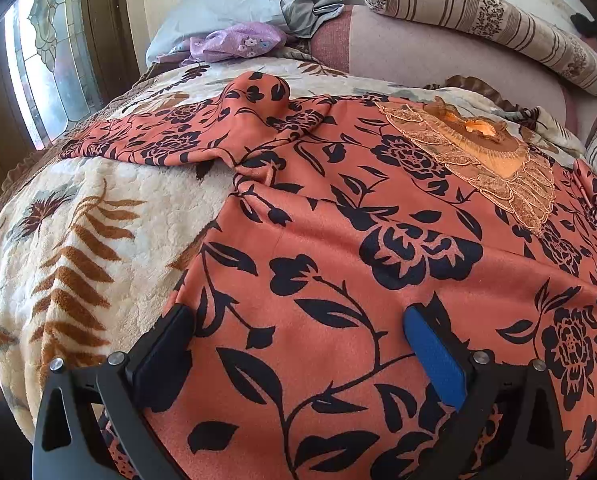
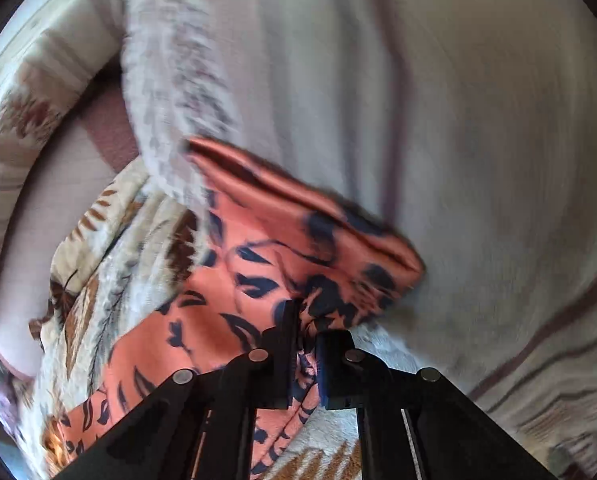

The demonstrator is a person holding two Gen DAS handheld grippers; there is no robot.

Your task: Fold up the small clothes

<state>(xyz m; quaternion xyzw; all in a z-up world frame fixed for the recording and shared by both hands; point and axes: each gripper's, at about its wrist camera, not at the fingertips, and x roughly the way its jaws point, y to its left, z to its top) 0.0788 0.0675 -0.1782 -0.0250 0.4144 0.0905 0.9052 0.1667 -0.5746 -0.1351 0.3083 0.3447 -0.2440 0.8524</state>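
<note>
Garment (image 1: 338, 240) spread under released left tongs (image 1: 298, 344); right tongs (image 2: 304, 320) apparently clamp its blurred edge.

No lettering, label, brand mark or number can be read in either wrist view. The orange floral garment (image 1: 338, 240), the leaf-patterned blanket (image 1: 98, 240) and the striped pillow (image 1: 478, 16) carry printed patterns only, and the right view is blurred.

Left wrist view: low, close over orange floral garment (image 1: 378, 240), facing pillows. Right wrist view: close, blurred, angled down at same garment's edge; both share fleece blanket (image 1: 98, 220)
</note>
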